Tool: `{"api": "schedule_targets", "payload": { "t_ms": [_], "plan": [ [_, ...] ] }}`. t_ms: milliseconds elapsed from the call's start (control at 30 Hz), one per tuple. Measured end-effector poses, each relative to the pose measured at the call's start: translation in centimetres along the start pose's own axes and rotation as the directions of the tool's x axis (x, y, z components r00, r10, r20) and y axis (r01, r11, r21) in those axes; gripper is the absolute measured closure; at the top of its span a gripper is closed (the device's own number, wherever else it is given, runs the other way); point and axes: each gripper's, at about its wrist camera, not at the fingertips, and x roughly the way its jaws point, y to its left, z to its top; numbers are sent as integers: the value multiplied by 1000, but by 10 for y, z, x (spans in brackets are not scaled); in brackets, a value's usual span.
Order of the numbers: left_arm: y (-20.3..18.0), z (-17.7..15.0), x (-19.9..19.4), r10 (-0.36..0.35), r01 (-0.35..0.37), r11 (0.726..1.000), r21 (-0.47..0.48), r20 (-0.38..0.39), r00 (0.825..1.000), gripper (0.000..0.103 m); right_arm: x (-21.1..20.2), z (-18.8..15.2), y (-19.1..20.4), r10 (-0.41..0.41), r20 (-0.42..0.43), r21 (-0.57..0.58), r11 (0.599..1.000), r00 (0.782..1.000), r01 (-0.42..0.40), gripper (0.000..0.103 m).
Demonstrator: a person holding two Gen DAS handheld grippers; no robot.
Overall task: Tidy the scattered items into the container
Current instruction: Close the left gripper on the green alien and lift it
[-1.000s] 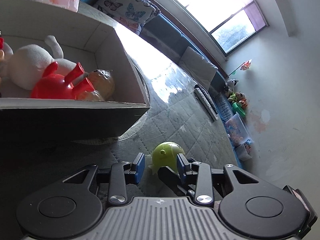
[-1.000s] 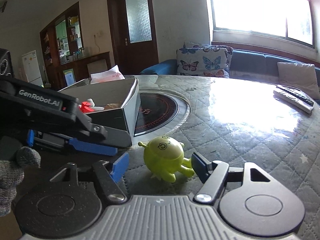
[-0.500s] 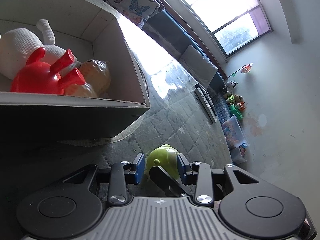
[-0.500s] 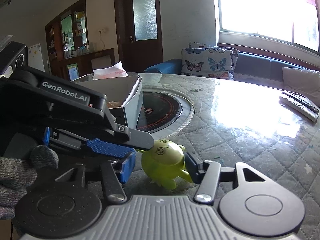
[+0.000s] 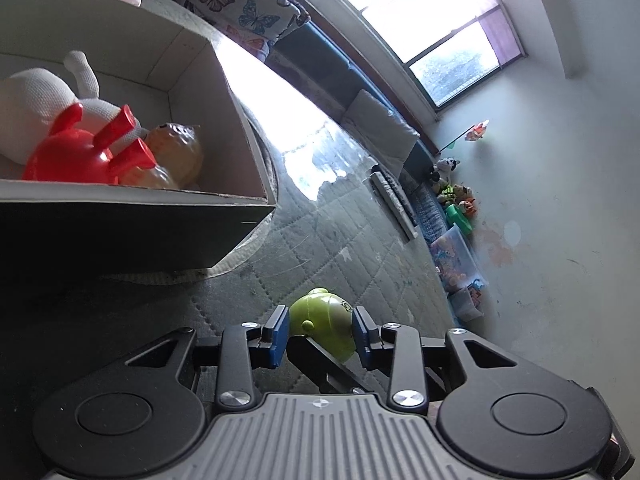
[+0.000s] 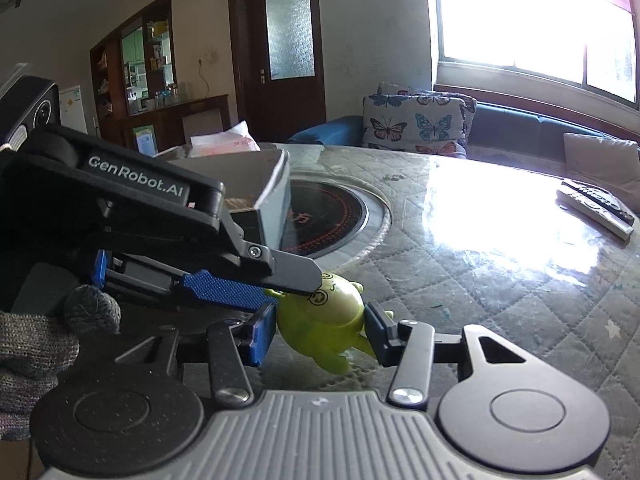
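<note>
Blue pads of the right gripper (image 6: 320, 330) press on both sides of the green one-eyed toy (image 6: 326, 320); its jaws have just been closing and now pinch the toy's round body, which sits tilted on the quilted table cover (image 6: 500, 280). The left gripper (image 5: 319, 330) comes at the same toy from the side: in its own view the toy (image 5: 326, 326) sits between its blue pads, the right pad touching and the left one just beside it, so whether it truly clamps the toy cannot be told. In the right wrist view one of its black fingers (image 6: 296, 270) lies across the top of the toy's head. A gloved hand (image 6: 36, 344) shows behind that left gripper.

Beyond the toy, near it, stands the open cardboard box (image 5: 248, 160), the container. Inside it lie a red plastic toy (image 5: 76, 156), a white knitted plush (image 5: 36, 108) and an amber figure (image 5: 180, 152). Farther from the toy than the box, a round black hotplate (image 6: 332, 216) is set into the table. Well apart from the toy, near the table's far edge, lie remote controls (image 6: 596, 208).
</note>
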Motion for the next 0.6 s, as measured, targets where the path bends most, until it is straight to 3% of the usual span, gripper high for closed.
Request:
{"api": "schedule_targets", "payload": {
  "t_ms": [300, 600],
  "plan": [
    [-4, 0, -66, -9, 6, 1000, 28, 119, 993, 67, -23, 25, 44, 72, 83, -89, 994, 994, -64, 54],
    [18, 23, -130, 46, -46, 999, -2, 255, 966, 67, -9, 59, 100, 196, 123, -194, 966, 973, -170, 54]
  ]
}}
